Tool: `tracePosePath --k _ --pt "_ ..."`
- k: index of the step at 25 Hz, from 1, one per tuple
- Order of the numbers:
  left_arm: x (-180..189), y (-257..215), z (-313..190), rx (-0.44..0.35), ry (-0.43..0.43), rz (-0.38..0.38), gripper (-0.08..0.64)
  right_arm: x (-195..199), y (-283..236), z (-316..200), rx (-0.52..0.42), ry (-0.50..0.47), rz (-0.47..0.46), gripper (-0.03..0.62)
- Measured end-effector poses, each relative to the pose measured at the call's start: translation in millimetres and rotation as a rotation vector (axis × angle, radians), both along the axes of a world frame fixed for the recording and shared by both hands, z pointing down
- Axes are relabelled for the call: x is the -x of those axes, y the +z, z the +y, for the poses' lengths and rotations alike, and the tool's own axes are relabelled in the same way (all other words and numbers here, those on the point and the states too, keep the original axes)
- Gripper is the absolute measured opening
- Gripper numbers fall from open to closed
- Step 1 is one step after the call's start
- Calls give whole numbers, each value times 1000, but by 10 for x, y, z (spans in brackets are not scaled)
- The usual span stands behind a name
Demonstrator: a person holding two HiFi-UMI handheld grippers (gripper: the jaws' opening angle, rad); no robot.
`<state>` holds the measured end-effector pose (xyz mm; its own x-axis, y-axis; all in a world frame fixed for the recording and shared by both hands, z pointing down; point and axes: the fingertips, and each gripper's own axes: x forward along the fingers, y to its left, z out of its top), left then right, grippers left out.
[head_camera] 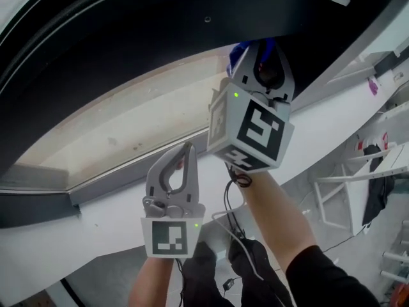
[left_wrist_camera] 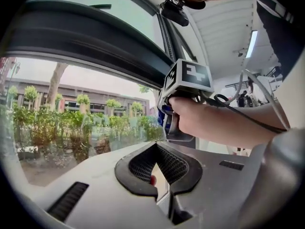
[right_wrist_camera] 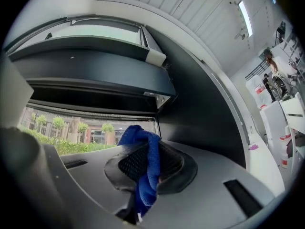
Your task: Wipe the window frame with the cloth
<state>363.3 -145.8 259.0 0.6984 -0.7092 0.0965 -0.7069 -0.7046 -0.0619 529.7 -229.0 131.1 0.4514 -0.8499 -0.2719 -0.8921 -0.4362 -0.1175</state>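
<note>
My right gripper (head_camera: 259, 55) is raised against the dark upper window frame (head_camera: 128, 50) and is shut on a blue cloth (head_camera: 238, 53). In the right gripper view the cloth (right_wrist_camera: 145, 163) hangs bunched between the black pads (right_wrist_camera: 178, 173), just below the dark frame (right_wrist_camera: 95, 70). My left gripper (head_camera: 186, 149) is lower, in front of the glass (head_camera: 128, 120), shut with nothing in it. The left gripper view shows its pads (left_wrist_camera: 138, 168) meeting at the tips, and beyond them the right gripper's marker cube (left_wrist_camera: 188, 78) with a hand around the handle.
A white sill (head_camera: 96, 222) runs below the glass. White racks (head_camera: 358, 184) stand at the lower right. Cables (head_camera: 233, 226) trail down from the right gripper. Bushes and a building show through the glass (left_wrist_camera: 71, 128).
</note>
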Motion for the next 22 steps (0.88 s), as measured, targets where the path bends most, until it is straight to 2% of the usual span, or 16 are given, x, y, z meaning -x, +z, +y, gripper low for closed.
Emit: tracePosePath --k 3,7,11,13,16,20,22 --pt "77 -119 82 -8 15 -55 5 -20 -32 -4 -2 18 -30 21" --pt "156 -234 152 24 -7 -46 5 -38 -55 -12 -4 19 -55 21" --pt "249 -295 226 18 -14 -63 5 -30 -128 5 -19 14 -51 21" --pt "260 -315 258 8 -11 -85 5 -11 -209 10 -32 15 -18 21" --pt "236 -310 250 24 -44 -74 5 36 -269 -14 -37 -30 15 21" --pt "197 -331 257 16 -104 -48 5 7 -319 -9 -33 -72 9 21" --pt "187 -366 320 -8 -104 -90 5 20 -343 -3 -39 -84 6 21"
